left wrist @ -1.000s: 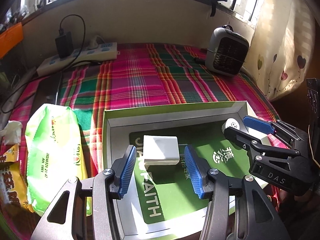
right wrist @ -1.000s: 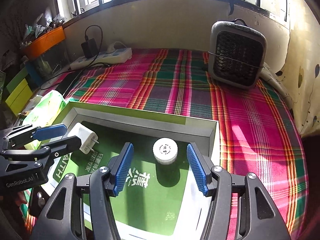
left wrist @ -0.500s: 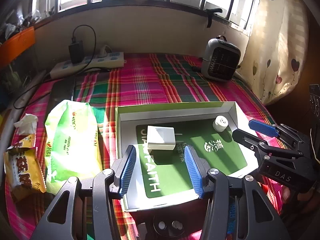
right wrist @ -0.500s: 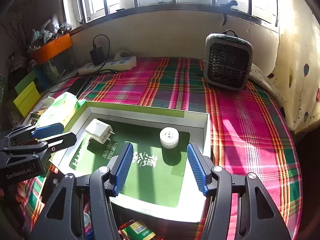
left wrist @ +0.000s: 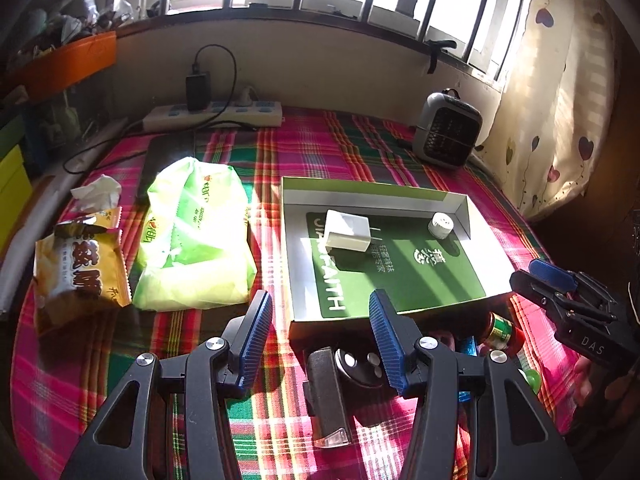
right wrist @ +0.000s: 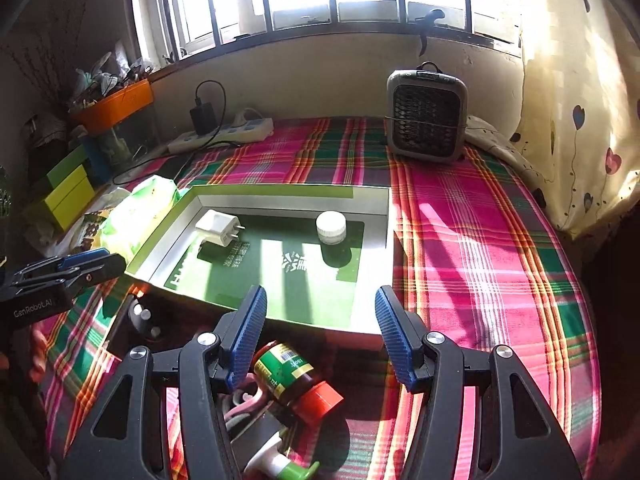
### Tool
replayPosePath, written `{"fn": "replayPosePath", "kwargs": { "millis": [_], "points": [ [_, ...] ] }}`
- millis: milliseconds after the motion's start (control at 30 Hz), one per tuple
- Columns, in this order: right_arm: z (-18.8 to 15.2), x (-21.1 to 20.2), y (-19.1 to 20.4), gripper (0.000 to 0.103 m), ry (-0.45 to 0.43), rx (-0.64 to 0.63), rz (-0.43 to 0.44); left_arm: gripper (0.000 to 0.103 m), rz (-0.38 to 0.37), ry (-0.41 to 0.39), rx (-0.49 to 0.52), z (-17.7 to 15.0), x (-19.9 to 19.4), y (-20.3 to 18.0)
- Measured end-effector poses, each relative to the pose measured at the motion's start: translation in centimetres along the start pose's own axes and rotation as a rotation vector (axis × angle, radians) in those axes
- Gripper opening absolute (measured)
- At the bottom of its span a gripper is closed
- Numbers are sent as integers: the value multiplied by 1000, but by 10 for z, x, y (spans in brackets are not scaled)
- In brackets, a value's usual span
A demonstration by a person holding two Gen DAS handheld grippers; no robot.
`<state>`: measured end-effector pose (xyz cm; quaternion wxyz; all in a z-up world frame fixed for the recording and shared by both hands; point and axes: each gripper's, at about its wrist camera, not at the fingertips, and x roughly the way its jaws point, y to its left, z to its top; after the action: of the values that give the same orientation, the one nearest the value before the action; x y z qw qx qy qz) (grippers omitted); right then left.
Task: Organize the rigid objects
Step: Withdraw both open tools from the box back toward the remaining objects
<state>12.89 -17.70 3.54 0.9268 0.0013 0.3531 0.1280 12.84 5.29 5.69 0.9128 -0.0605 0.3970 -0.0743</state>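
Two handheld grippers hover over a plaid-covered table, both with blue-padded fingers spread wide and gripping nothing. The left gripper hangs above the near edge of a shallow green-rimmed box, just past which a dark block-shaped object and a round black piece with silver studs lie on the cloth. The right gripper is poised over a small brown bottle with a red cap, which lies on its side on the cloth outside the box's near wall, beside a pink item and a white-and-green nozzle too shadowed to identify. Inside the box, a white charger plug rests on the green liner toward the left, prongs pointing right, while a small white round jar stands upright toward the right, well apart from the plug. To the left of the box, outside it, sit a light-green plastic packet, a yellow snack bag and a crumpled tissue. At the back, near the wall under the barred window, a white power strip carries a black adapter, and a small grey heater stands at the far right. Part of a hand shows beneath the right gripper's body in the left wrist view.
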Motion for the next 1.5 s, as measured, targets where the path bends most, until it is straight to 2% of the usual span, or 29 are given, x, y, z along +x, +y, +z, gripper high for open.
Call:
{"fn": "replayPosePath", "kwargs": {
  "millis": [367,433,533,800,967,1267,1500],
  "points": [
    [-45,-22,-1,58,25,43,-21,50,-4,7,-32,-33,-14,9],
    [-52,-27,-1,63,25,55,-18,50,-13,10,-39,-39,-15,10],
    [-58,-30,2,66,28,63,-15,50,-23,13,-53,-44,-15,12],
    [-72,-26,7,66,64,81,-21,50,-39,44,-50,-56,-10,9],
    [-76,-23,6,66,88,86,-51,51,-51,61,-36,-58,-5,4],
    [-81,-20,-7,66,131,101,-115,51,10,87,14,-59,7,-2],
    [-80,-19,-10,66,124,92,-116,51,46,90,29,-55,13,0]
  ]
}}
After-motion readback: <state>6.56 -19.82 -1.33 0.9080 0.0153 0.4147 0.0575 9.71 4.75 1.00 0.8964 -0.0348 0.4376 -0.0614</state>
